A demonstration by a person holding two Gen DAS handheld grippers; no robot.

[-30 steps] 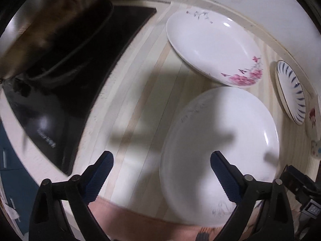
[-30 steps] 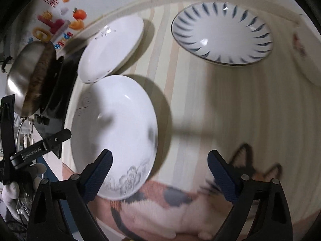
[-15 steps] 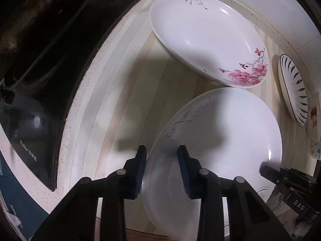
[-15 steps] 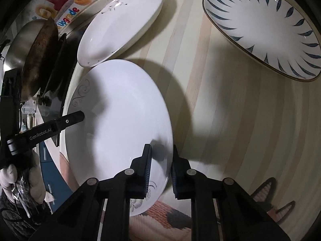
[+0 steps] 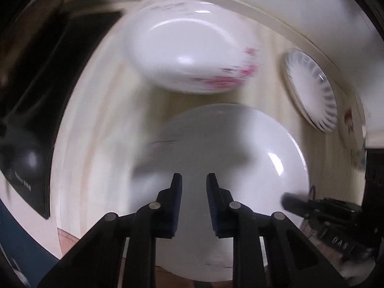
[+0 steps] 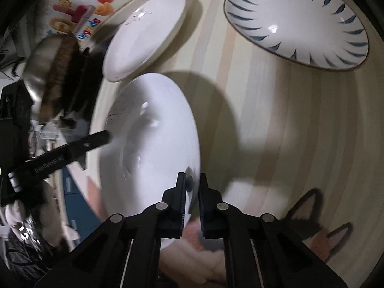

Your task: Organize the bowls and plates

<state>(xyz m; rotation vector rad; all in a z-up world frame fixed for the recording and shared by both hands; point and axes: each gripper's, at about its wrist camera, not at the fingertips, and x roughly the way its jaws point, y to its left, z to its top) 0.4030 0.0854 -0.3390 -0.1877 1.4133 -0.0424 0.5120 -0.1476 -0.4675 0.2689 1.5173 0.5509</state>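
Evidently both grippers are pinching opposite edges of the large plain white ceramic plate [image 6: 153, 144], which looks tilted up off the pale striped wooden counter [image 6: 276, 144]. The right gripper [image 6: 192, 187] is clamped hard on the plate's near rim, while the left gripper [image 5: 194, 189] has its jaws closing with the rim between them, though blur makes contact hard to confirm. If the left grip is shallow, the glazed rim could slide out and the plate drop, or swing into the white flower-patterned oval dish [image 5: 192, 50] just beyond it. The blue-striped white plate [image 6: 297, 21] sits well apart.
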